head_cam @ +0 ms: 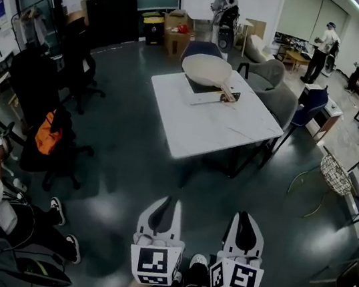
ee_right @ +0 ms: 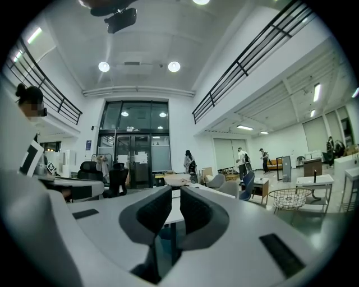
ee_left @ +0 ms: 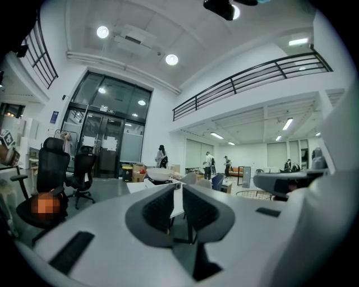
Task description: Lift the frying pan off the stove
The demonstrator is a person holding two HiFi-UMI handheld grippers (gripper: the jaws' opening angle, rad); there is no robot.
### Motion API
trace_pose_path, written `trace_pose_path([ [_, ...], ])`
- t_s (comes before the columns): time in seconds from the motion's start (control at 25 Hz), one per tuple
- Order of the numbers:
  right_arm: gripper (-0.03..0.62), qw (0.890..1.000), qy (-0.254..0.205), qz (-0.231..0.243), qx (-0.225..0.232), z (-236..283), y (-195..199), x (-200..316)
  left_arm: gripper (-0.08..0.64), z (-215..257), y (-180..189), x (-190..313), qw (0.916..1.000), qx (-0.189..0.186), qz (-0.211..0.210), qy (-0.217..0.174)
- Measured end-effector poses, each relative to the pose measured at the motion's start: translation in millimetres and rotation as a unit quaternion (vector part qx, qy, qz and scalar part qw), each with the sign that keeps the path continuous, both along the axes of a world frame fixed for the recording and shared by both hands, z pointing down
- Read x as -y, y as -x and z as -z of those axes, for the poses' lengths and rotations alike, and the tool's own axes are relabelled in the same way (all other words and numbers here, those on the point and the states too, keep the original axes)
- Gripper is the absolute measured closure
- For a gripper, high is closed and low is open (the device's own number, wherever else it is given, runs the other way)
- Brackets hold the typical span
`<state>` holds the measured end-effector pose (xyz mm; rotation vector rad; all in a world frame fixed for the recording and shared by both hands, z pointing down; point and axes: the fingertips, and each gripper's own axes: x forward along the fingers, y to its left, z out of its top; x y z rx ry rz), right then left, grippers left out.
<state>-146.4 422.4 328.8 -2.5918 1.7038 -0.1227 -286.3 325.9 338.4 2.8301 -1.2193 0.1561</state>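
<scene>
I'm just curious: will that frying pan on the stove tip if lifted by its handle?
Probably: the frying pan has a wide bowl and one short handle, so it may dip. It looks rigid, so flexing seems unlikely.

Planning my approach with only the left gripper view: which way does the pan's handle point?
Observer: In the head view the handle of the pan points toward you, angled slightly right.
Operator: What does the pan sit on?
Observer: A flat black stove at the far end of the white table.
Operator: And my right tongs?
Observer: The right tongs are shut, with nothing between them.
</scene>
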Motion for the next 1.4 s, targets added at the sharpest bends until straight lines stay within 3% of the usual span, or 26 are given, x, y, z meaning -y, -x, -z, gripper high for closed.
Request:
trace_pose_path([
  [0.4,0.537,1.0,0.001,0.022,0.007,-5,-29,48,0.505,-3,-24,41,0.9998,0.002,0.02,0.0],
  [0.8,0.538,0.998,-0.011,0.062,0.008,5,-107,129,0.504,8,-101,109,0.9988,0.003,0.046,-0.017],
  [1.4,0.537,0.993,-0.006,0.114,0.019,0,-199,212,0.504,0,-190,181,0.9961,0.001,0.088,0.008],
])
